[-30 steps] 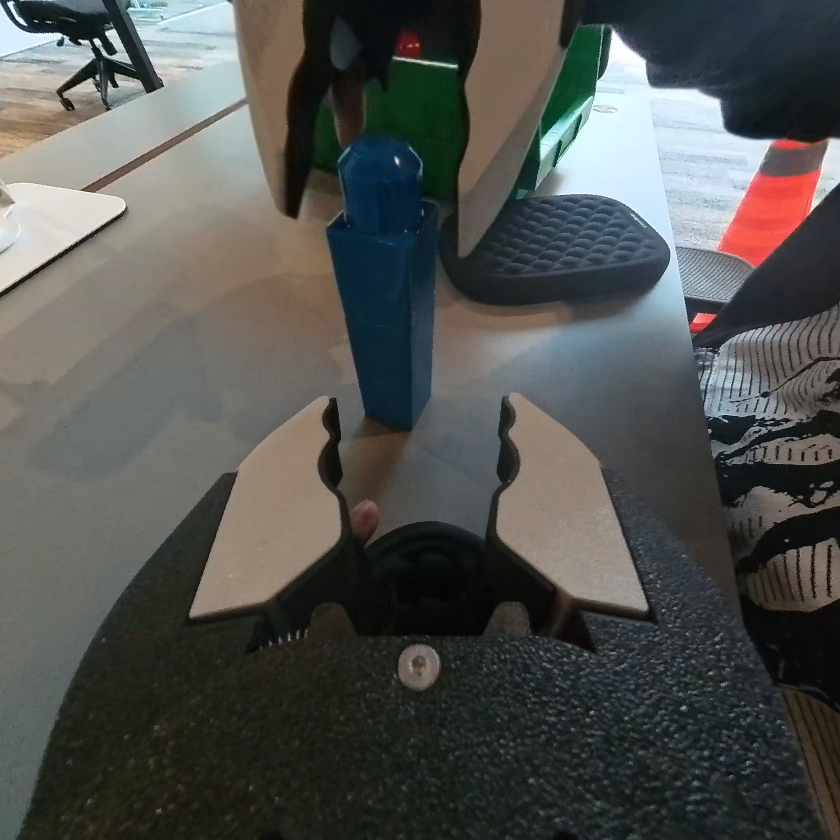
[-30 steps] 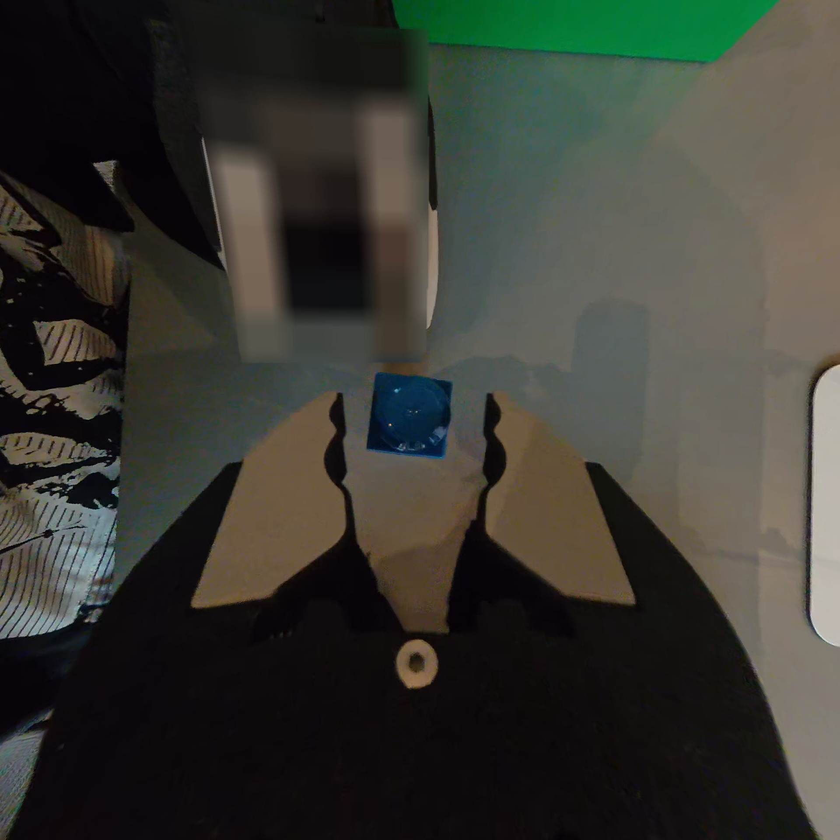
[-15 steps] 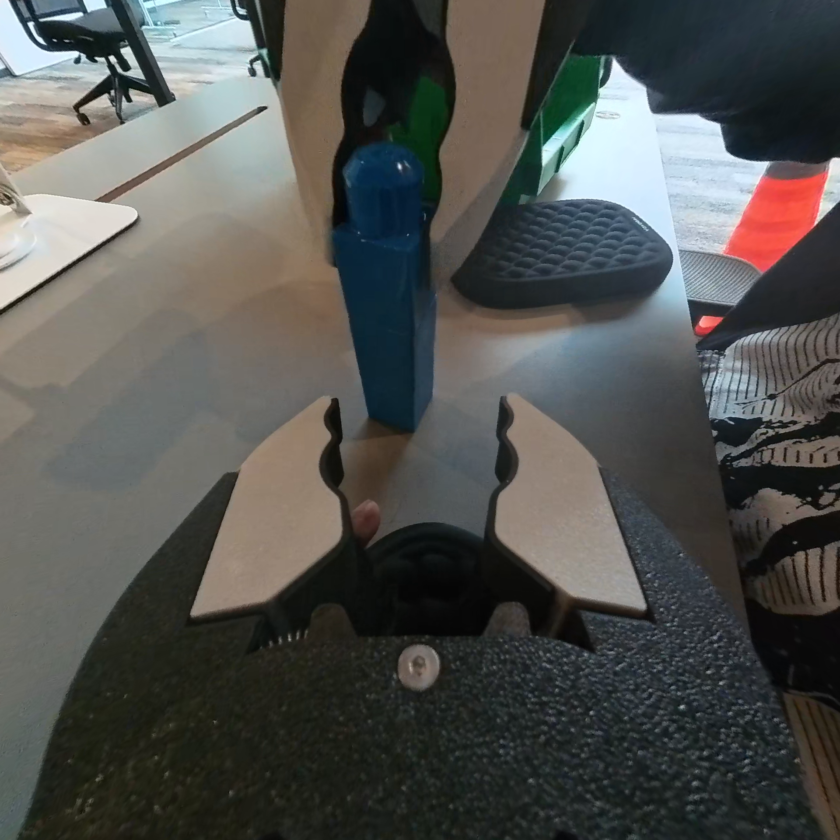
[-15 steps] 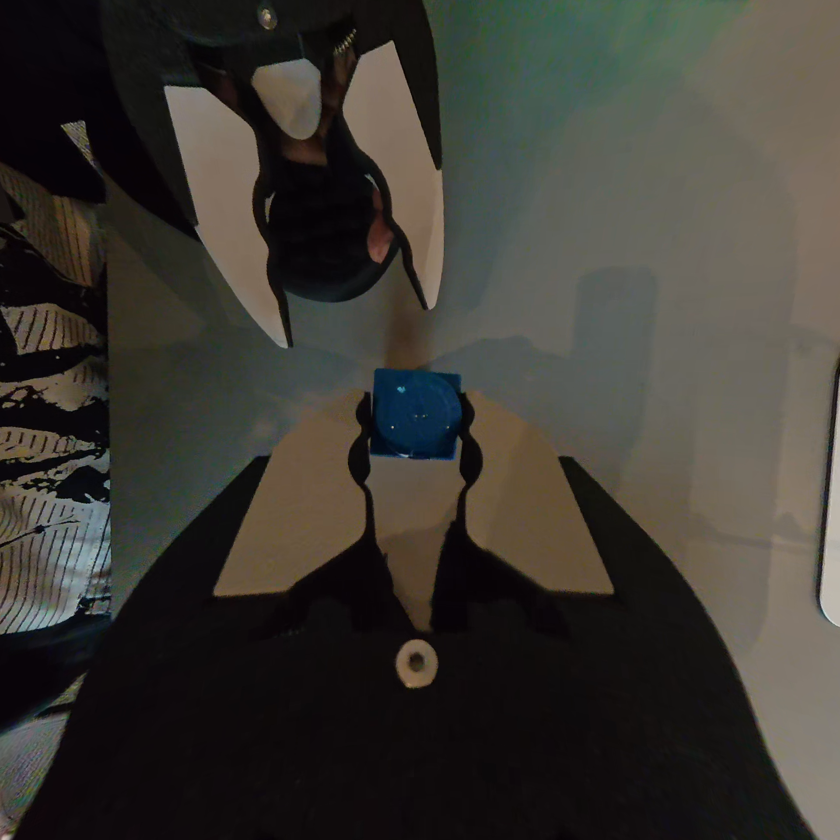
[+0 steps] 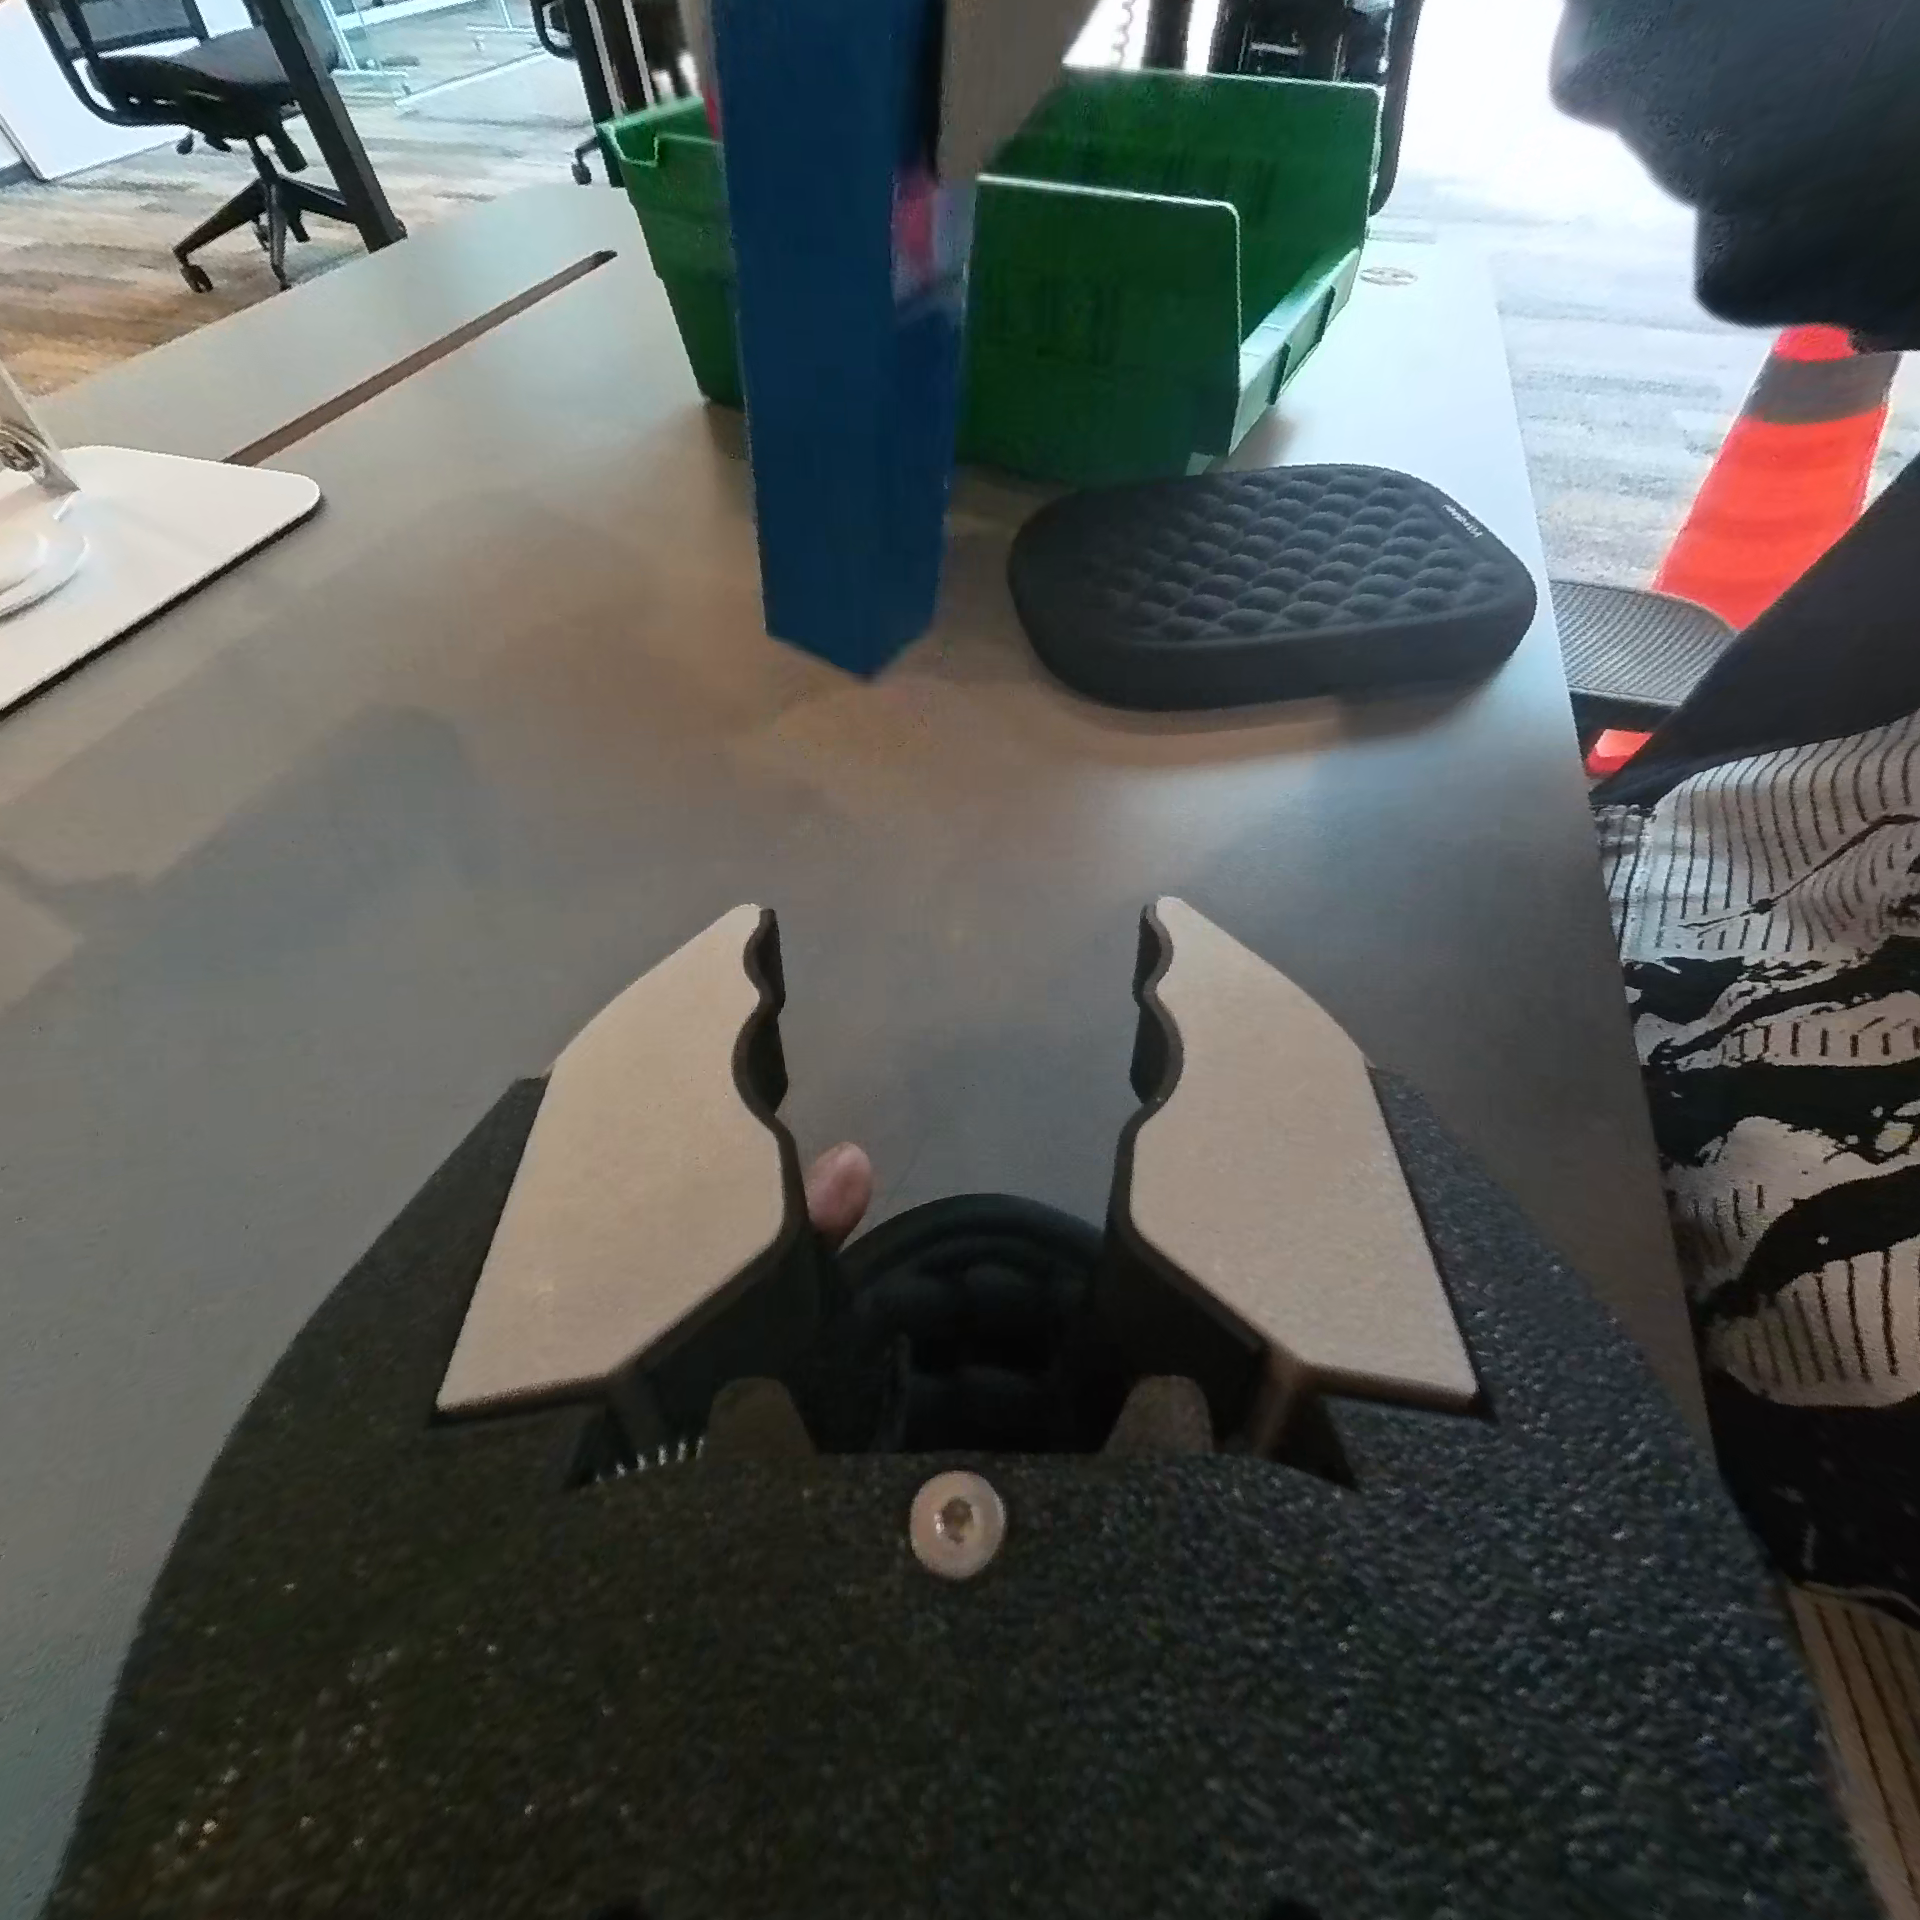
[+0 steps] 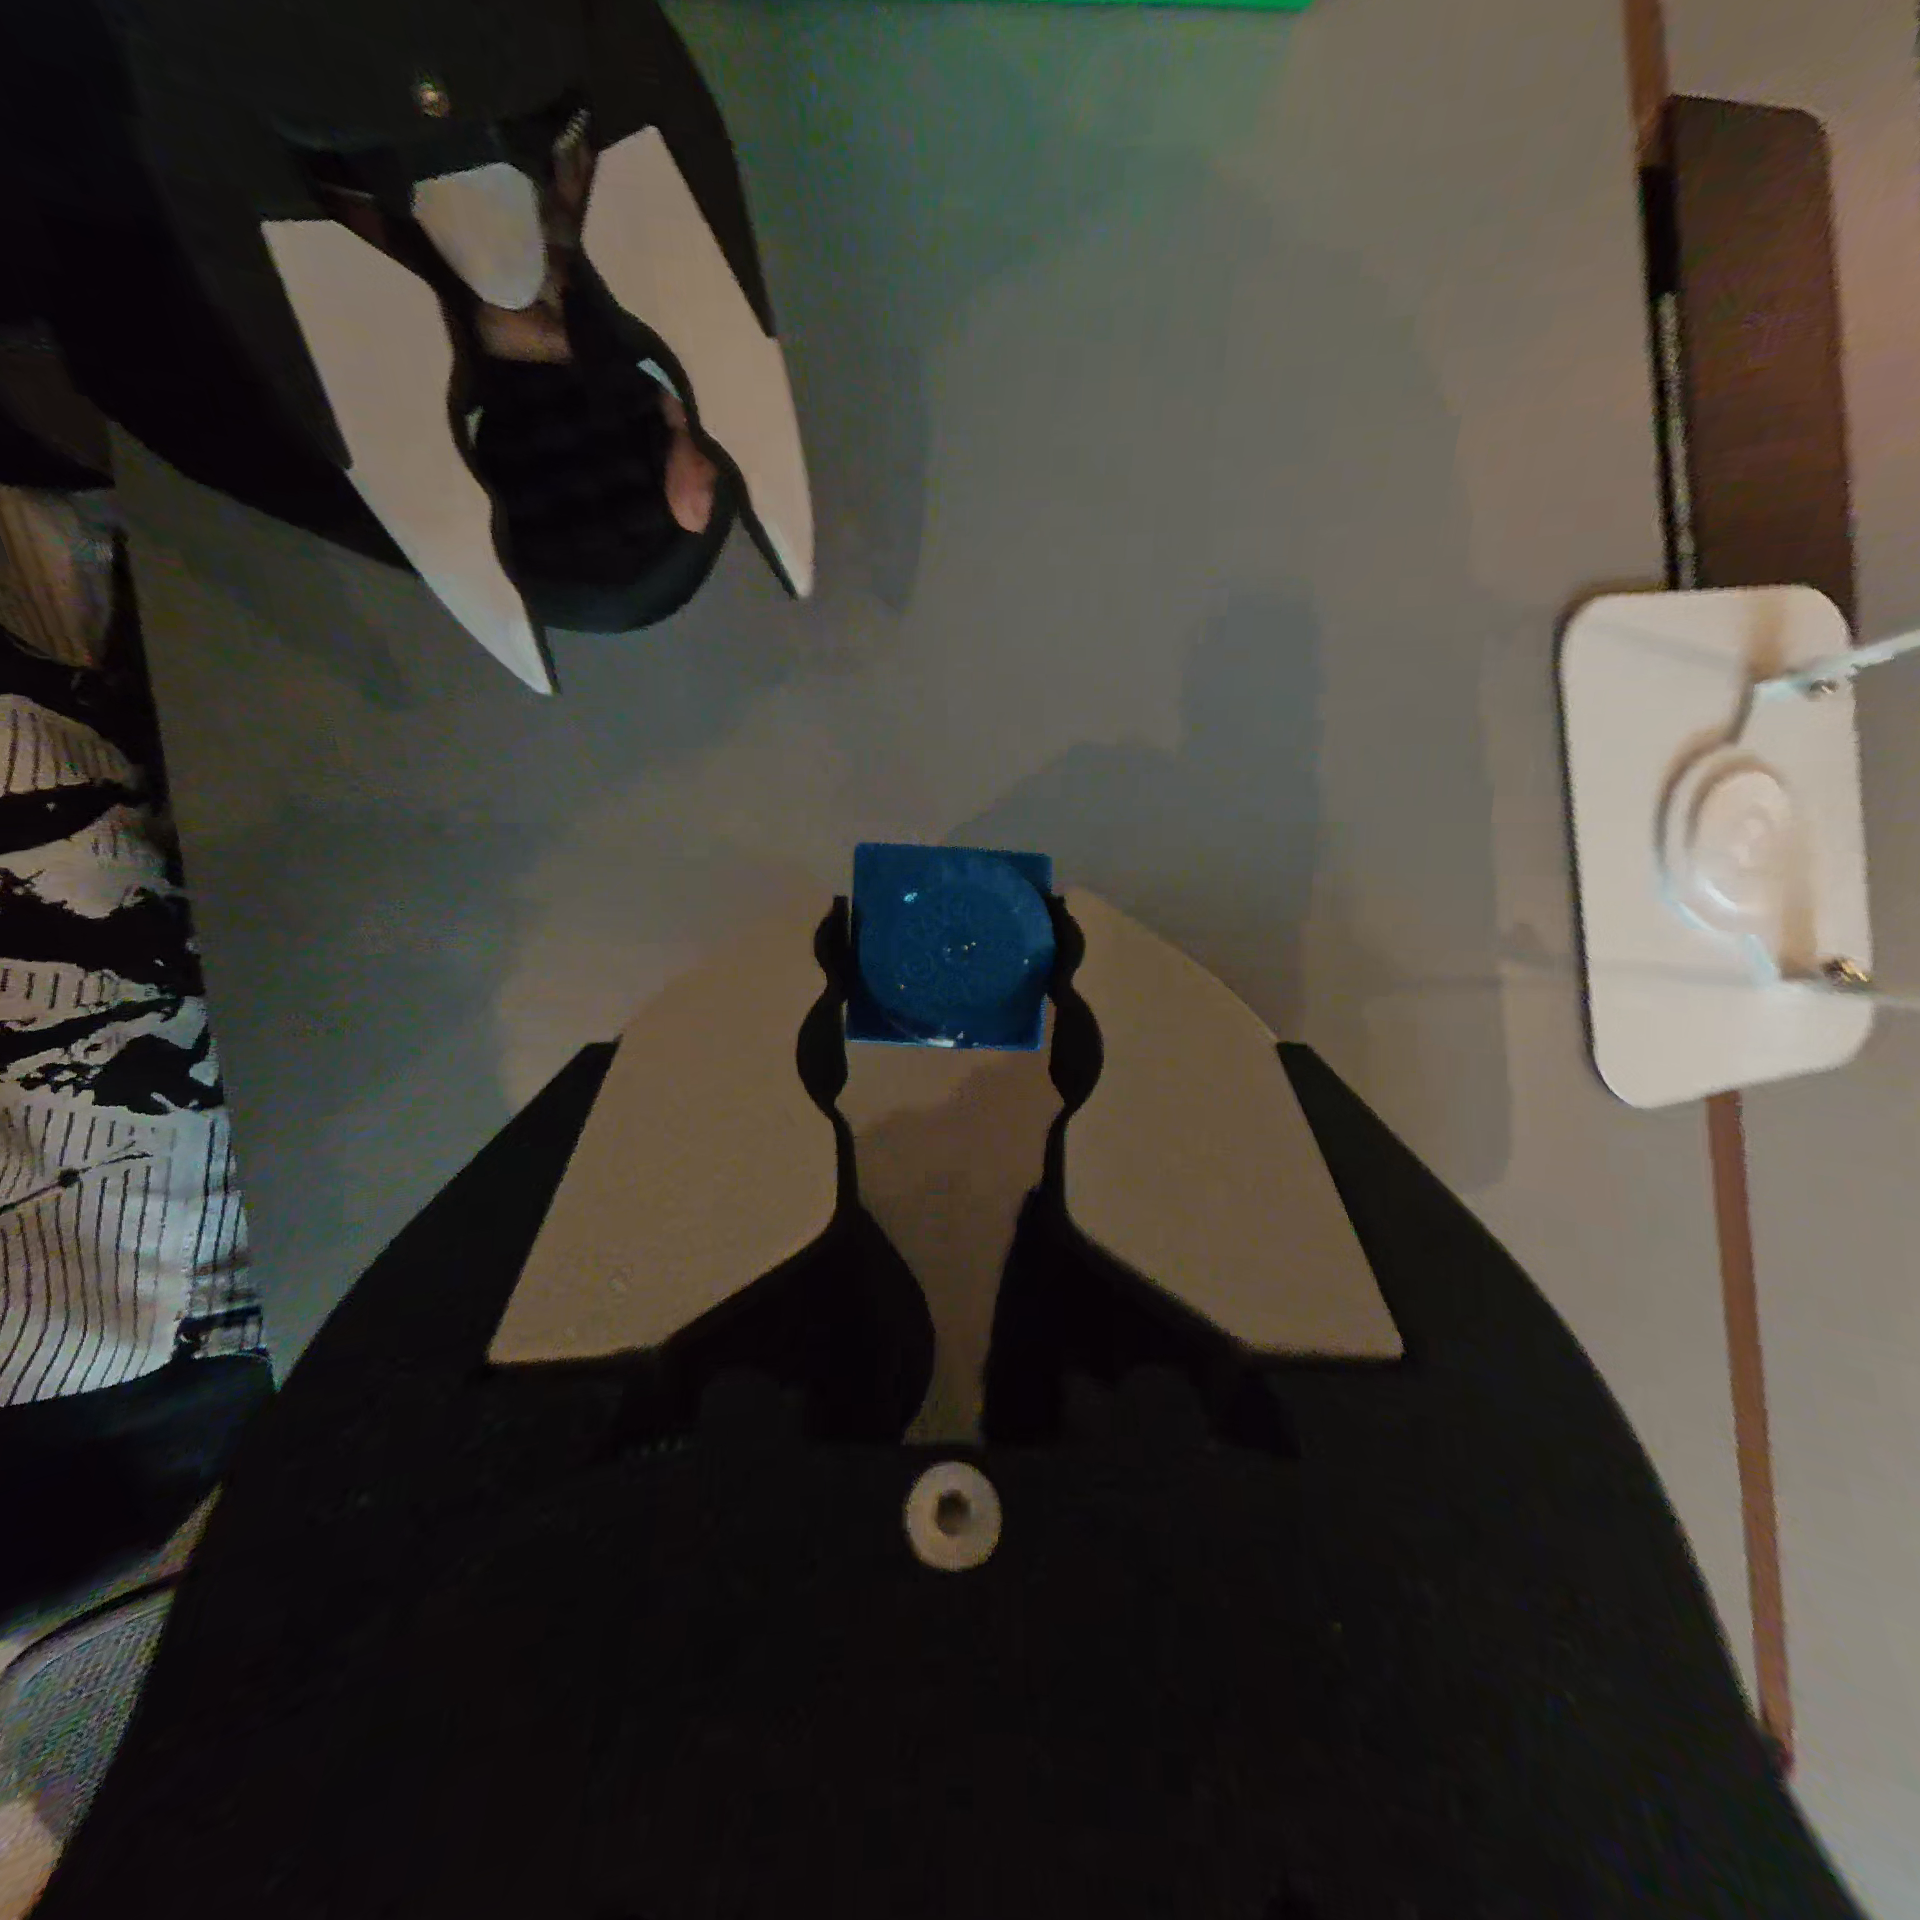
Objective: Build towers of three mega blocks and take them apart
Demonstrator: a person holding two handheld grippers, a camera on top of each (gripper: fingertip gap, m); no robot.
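Note:
A tall blue block tower (image 5: 842, 343) hangs in the air above the grey table, its base off the surface. My right gripper (image 6: 948, 940) points straight down and is shut on the tower's top (image 6: 948, 945), seen from above as a blue square with a round stud. One of its pale fingers (image 5: 987, 73) shows beside the tower in the left wrist view. My left gripper (image 5: 958, 920) is open and empty, low over the table in front of the tower. It also shows in the right wrist view (image 6: 675, 623), apart from the tower.
A green bin (image 5: 1122, 281) stands behind the tower. A black padded rest (image 5: 1268, 582) lies at the right near the table edge. A white stand base (image 5: 135, 540) sits at the left, also in the right wrist view (image 6: 1714, 831). A person's patterned clothing (image 5: 1787, 1039) is at the right. The tips of one gripper are about 12 cm away from the tips of the other.
My right gripper came down over the tower's top, shut on it and lifted the tower off the table. My left gripper stayed open and drew back a little.

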